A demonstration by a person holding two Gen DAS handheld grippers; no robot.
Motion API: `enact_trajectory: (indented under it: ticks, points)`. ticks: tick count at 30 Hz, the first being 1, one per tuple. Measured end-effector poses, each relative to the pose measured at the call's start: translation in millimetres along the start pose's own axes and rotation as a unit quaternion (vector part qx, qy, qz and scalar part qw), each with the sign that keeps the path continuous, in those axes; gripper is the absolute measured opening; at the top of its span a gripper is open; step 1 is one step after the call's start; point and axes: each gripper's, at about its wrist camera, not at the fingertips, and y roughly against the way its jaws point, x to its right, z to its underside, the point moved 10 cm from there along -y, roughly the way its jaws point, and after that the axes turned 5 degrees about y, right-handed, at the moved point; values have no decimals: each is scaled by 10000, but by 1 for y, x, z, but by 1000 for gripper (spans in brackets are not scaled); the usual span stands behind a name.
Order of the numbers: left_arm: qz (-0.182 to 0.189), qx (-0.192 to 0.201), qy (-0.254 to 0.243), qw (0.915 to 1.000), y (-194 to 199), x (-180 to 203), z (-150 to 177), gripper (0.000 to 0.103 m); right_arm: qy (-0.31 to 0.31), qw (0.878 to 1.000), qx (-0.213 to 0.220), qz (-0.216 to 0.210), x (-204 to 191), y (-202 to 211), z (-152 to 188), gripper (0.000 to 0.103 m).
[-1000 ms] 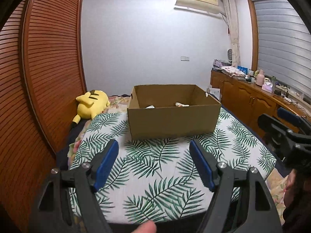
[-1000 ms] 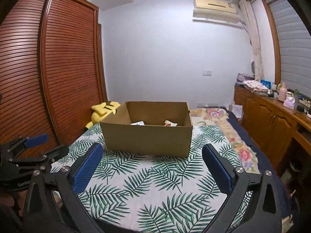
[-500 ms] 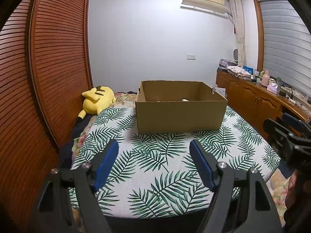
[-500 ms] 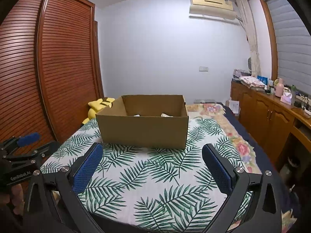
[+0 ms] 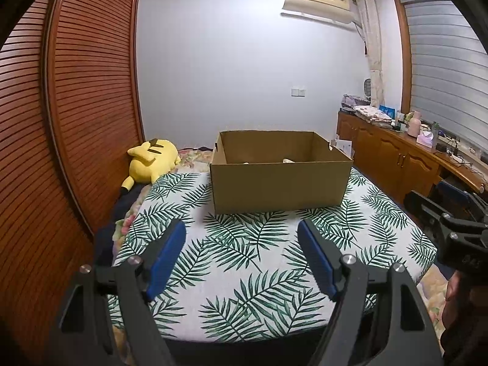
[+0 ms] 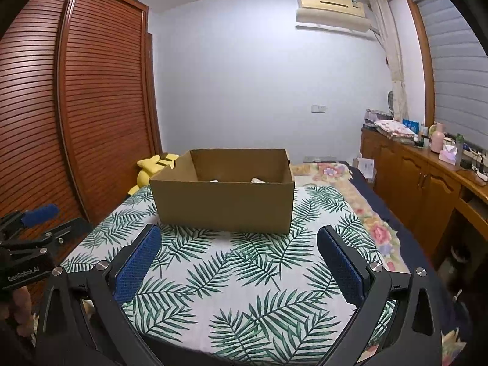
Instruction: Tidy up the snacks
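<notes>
Risks first, left to right. The plush (image 5: 151,160) lies at the far left edge of the bed (image 5: 244,274), near the box's left wall; a wide sweep from the left side could knock it off, though it has no part in the task. The box (image 5: 280,183) stands open-topped toward the far end of the leaf-print cover, which looks soft, so a hard push on a wall would likely skid or tip it instead of meeting resistance. Its near wall hides most of the inside: only two pale snack tips (image 5: 286,161) show above the rim, and what they are cannot be told. Judged hazard: a reach over that wall goes partly blind, and a jaw could catch the rim or crush a packet. Pose. Left gripper (image 5: 242,260) is held low over the near end of the bed, level, aimed at the box, jaws wide apart, nothing between them. Right gripper (image 6: 239,263) hangs alongside at similar height, also aimed at the box, jaws wide apart and empty. Both are well apart from the box; each shows at the edge of the other's view, so they are close enough to clash if both go in together.
</notes>
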Motion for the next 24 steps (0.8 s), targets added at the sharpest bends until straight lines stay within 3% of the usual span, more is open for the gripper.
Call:
enact_trajectory:
  ticks: [24]
  points:
    - [59, 51, -18, 10000, 9, 2, -1, 77, 14, 10000, -8, 53, 2, 2, 7, 103]
